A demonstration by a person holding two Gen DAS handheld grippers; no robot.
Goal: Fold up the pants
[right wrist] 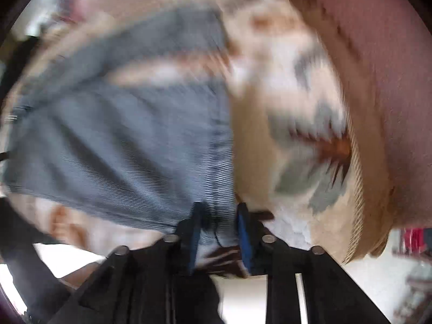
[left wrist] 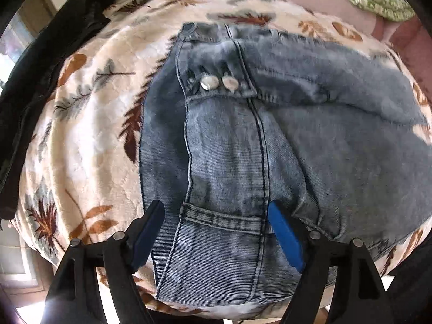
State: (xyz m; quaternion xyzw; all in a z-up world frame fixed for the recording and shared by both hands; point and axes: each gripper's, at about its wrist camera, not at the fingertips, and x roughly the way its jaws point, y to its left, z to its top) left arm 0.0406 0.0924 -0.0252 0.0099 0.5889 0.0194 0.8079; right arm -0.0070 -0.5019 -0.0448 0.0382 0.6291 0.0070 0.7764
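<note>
While the left tool [left wrist: 216,213] gapes over jeans [left wrist: 270,135], the right tool [right wrist: 220,216] pinches denim.

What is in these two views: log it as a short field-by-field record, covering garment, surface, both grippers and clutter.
garment: blue jeans, waistband with two metal buttons showing
surface: cream leaf-print blanket
left gripper: open, fingers either side of a denim fold
right gripper: fingers close together with denim between them; view blurred, grip uncertain
clutter: black garment at the blanket's left edge; green patterned cloth beyond

Ribbed matt denim pants [left wrist: 229,148], plush blanket [left wrist: 89,124]
</note>
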